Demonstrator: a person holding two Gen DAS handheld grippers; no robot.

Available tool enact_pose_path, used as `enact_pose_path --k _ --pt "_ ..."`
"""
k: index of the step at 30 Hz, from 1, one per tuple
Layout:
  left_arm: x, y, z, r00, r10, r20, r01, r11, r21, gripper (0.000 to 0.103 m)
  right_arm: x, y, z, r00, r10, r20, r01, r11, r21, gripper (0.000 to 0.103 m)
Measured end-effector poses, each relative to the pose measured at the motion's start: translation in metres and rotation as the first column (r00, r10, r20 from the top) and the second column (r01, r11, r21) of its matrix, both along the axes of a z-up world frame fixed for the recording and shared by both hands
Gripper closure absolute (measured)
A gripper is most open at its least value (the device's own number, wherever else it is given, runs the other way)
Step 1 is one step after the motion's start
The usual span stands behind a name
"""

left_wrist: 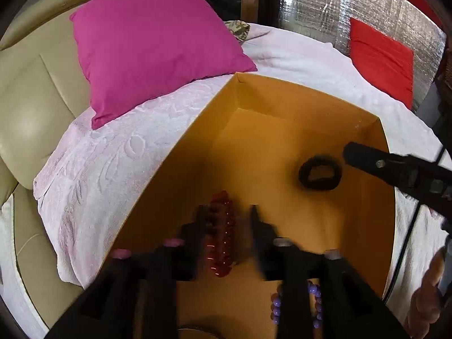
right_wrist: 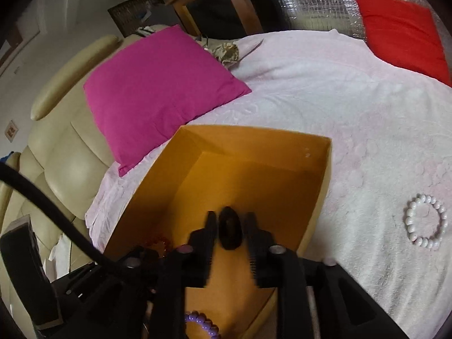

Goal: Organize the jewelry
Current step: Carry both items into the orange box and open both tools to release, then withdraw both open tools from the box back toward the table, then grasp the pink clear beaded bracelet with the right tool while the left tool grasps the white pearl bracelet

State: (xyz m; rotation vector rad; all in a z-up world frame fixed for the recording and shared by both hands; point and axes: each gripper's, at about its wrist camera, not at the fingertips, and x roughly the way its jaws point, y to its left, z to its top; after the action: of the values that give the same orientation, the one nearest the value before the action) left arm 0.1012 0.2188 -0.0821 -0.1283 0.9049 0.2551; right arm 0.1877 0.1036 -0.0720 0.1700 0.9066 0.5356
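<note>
An open orange cardboard box (left_wrist: 183, 147) (right_wrist: 169, 169) stands on a white blanket. My left gripper (left_wrist: 228, 217) is inside it, open, with a red bead bracelet (left_wrist: 223, 237) loose between its fingers. My right gripper (right_wrist: 230, 226) is open too. A black hair tie (right_wrist: 230, 233) (left_wrist: 320, 175) sits between its pads with a small gap on each side. One right fingertip (left_wrist: 356, 154) shows in the left wrist view just above the tie. A purple bead bracelet (left_wrist: 316, 302) (right_wrist: 200, 325) lies in the box's near end. A white bead bracelet (right_wrist: 426, 223) lies on the blanket to the right of the box.
The white blanket (right_wrist: 325, 90) covers the surface. A pink cushion (left_wrist: 152, 45) (right_wrist: 158, 90) lies behind the box on the left, a red cushion (left_wrist: 381, 59) (right_wrist: 404, 31) at the back right. A beige leather seat (left_wrist: 34, 99) is on the left. A silvery wall is behind.
</note>
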Motion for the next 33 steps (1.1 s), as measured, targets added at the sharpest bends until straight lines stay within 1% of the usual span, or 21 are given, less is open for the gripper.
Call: enact_pose_path --k 1,3,5,6,8,9,10,12,13,15,17,18,19,20,22,23,24,25,28,31,33 --pt "-0.001 -0.001 0.003 1.000 0.012 0.014 -0.012 1.000 0.008 0.046 -0.001 -0.004 0.003 1.000 -0.003 0.010 0.003 1.000 0.019 0.063" --pt "-0.003 -0.004 0.010 0.999 0.018 0.040 -0.019 1.000 0.025 0.046 -0.004 -0.013 0.012 0.999 -0.018 0.040 0.016 0.999 0.051 0.053" --pt "-0.005 -0.009 0.017 0.997 0.025 0.070 -0.026 0.999 0.018 0.041 -0.011 -0.031 0.023 0.995 -0.051 0.083 0.045 0.996 0.073 0.053" --pt "-0.007 -0.012 0.021 0.996 0.021 0.090 -0.021 1.000 0.000 0.038 -0.013 -0.036 0.026 0.994 -0.057 0.092 0.050 0.996 0.074 0.053" --pt "-0.009 -0.021 0.030 0.991 0.003 0.137 0.003 0.999 -0.041 0.034 -0.021 -0.059 0.035 0.988 -0.092 0.121 0.084 0.994 0.069 0.053" --pt "-0.011 -0.027 0.035 0.986 -0.006 0.166 0.016 0.998 -0.063 0.030 -0.024 -0.067 0.038 0.987 -0.101 0.128 0.093 0.993 0.069 0.053" --pt "-0.013 -0.035 0.041 0.980 -0.015 0.198 0.032 0.996 -0.080 0.025 -0.030 -0.086 0.042 0.983 -0.125 0.138 0.116 0.991 0.070 0.053" --pt "-0.017 -0.049 0.049 0.967 -0.037 0.251 0.063 0.993 -0.098 0.021 -0.040 -0.120 0.049 0.972 -0.174 0.156 0.165 0.984 0.070 0.053" --pt "-0.019 -0.062 0.055 0.957 -0.051 0.284 0.081 0.992 -0.094 0.019 -0.045 -0.137 0.052 0.966 -0.198 0.165 0.189 0.979 0.071 0.053" --pt "-0.022 -0.084 0.062 0.944 -0.079 0.319 0.105 0.992 -0.066 0.017 -0.057 -0.178 0.057 0.948 -0.263 0.177 0.252 0.964 0.081 0.053" --pt "-0.025 -0.113 0.067 0.932 -0.122 0.342 0.144 0.989 -0.038 0.016 -0.074 -0.228 0.058 0.918 -0.352 0.185 0.341 0.936 0.085 0.053" --pt "-0.025 -0.126 0.068 0.932 -0.137 0.336 0.157 0.987 -0.030 0.015 -0.077 -0.242 0.058 0.909 -0.376 0.181 0.365 0.927 0.089 0.053" --pt "-0.025 -0.143 0.067 0.933 -0.160 0.322 0.179 0.983 -0.028 0.015 -0.086 -0.269 0.055 0.891 -0.424 0.163 0.412 0.905 0.103 0.053" --pt "-0.024 -0.153 0.064 0.932 -0.184 0.312 0.205 0.978 -0.034 0.015 -0.088 -0.282 0.052 0.881 -0.448 0.152 0.435 0.894 0.111 0.053" --pt "-0.021 -0.178 0.056 0.934 -0.248 0.259 0.274 0.959 -0.071 0.015 -0.099 -0.318 0.042 0.850 -0.514 0.112 0.498 0.855 0.143 0.053" --pt "-0.018 -0.186 0.052 0.935 -0.265 0.236 0.293 0.952 -0.091 0.015 -0.103 -0.334 0.036 0.835 -0.543 0.090 0.527 0.836 0.152 0.053" --pt "-0.014 -0.195 0.047 0.939 -0.274 0.206 0.301 0.947 -0.112 0.015 -0.104 -0.342 0.035 0.828 -0.555 0.079 0.540 0.828 0.151 0.053" --pt "-0.011 -0.203 0.043 0.946 -0.268 0.184 0.290 0.951 -0.107 0.015 -0.104 -0.353 0.030 0.819 -0.571 0.061 0.559 0.817 0.142 0.053" --pt "-0.002 -0.220 0.033 0.959 -0.264 0.108 0.269 0.962 -0.039 0.015 -0.107 -0.388 0.020 0.789 -0.614 0.018 0.603 0.781 0.162 0.053" --pt "0.011 -0.232 0.018 0.966 -0.256 0.040 0.256 0.967 0.017 0.015 -0.106 -0.414 0.011 0.775 -0.630 -0.052 0.628 0.757 0.180 0.053" --pt "0.015 -0.239 0.011 0.964 -0.265 0.009 0.265 0.964 0.019 0.015 -0.100 -0.423 0.003 0.777 -0.623 -0.093 0.628 0.752 0.201 0.053"
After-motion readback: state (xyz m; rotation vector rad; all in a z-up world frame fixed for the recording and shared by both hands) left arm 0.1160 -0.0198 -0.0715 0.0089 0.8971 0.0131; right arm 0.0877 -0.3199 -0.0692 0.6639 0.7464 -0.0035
